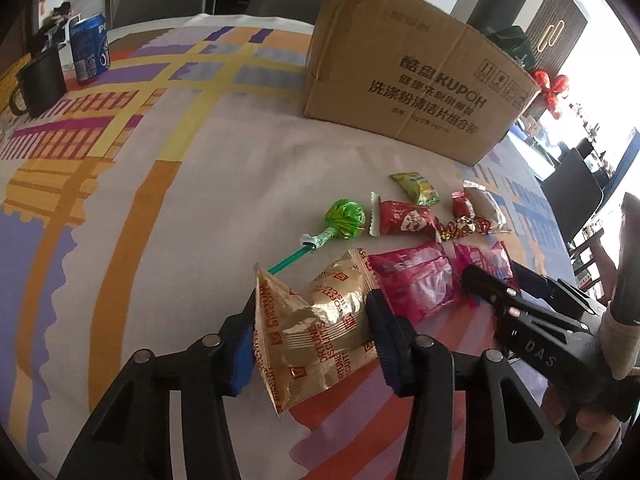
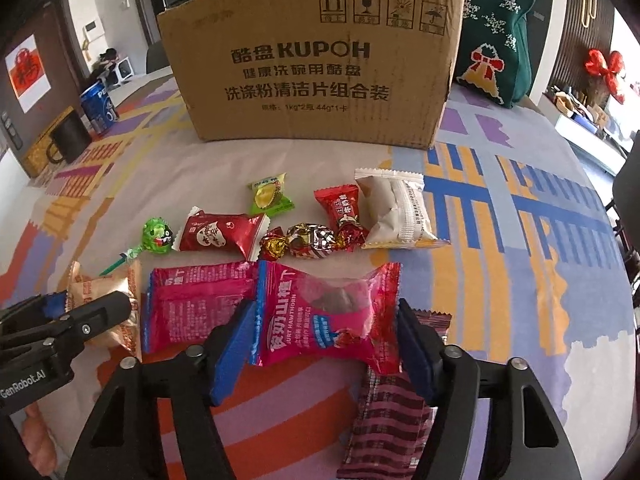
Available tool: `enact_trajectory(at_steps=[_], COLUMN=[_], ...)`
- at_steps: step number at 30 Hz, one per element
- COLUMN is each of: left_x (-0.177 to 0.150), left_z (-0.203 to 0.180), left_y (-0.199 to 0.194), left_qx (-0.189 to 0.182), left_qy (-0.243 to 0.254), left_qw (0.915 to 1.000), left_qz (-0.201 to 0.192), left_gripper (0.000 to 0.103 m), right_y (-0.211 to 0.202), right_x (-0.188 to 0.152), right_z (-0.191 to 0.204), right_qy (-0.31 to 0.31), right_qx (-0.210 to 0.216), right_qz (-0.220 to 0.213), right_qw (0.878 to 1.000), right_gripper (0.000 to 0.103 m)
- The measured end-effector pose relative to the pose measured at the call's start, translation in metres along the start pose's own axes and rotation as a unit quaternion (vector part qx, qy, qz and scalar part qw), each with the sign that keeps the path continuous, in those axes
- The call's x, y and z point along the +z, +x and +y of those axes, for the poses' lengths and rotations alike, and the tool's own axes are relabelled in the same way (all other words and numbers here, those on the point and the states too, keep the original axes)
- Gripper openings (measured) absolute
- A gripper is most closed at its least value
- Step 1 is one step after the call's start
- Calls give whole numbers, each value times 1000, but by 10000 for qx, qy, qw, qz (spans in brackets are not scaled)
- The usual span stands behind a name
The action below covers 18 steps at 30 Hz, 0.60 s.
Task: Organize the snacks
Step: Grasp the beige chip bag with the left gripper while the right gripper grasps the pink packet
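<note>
My left gripper is shut on a gold biscuit packet, lifted slightly and tilted; it also shows in the right wrist view. My right gripper is shut on a pink hawthorn snack bag. A second pink bag lies beside it. Behind lie a green lollipop, a red packet, a green candy, foil candies, a red candy and a white packet. The cardboard box stands behind them.
A blue Pepsi can and a black mug stand at the far left. A green festive bag sits right of the box. A striped dark-red packet lies under my right gripper. The patterned tablecloth covers the table.
</note>
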<state>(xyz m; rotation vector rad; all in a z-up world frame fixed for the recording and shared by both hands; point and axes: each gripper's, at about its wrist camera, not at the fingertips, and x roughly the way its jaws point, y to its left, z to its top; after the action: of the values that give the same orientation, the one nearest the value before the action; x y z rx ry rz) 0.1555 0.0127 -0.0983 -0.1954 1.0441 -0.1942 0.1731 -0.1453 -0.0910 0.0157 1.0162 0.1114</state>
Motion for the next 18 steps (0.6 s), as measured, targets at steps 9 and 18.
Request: enact_trajectory(at_steps=[9, 18], left_x=[-3, 4], left_z=[-9, -20], left_y=[-19, -37], left_qx=[-67, -124], left_qy=[110, 265], left_qw=[9997, 9985], left_qz=[-227, -472], left_gripper=[42, 42], right_y=[-11, -39], right_x=[-2, -2], right_z=[-5, -3], right_qy=[89, 88], right_qx=[70, 211], right_qz=[-123, -427], right_qw=[9999, 9988], right_gripper=[46, 46])
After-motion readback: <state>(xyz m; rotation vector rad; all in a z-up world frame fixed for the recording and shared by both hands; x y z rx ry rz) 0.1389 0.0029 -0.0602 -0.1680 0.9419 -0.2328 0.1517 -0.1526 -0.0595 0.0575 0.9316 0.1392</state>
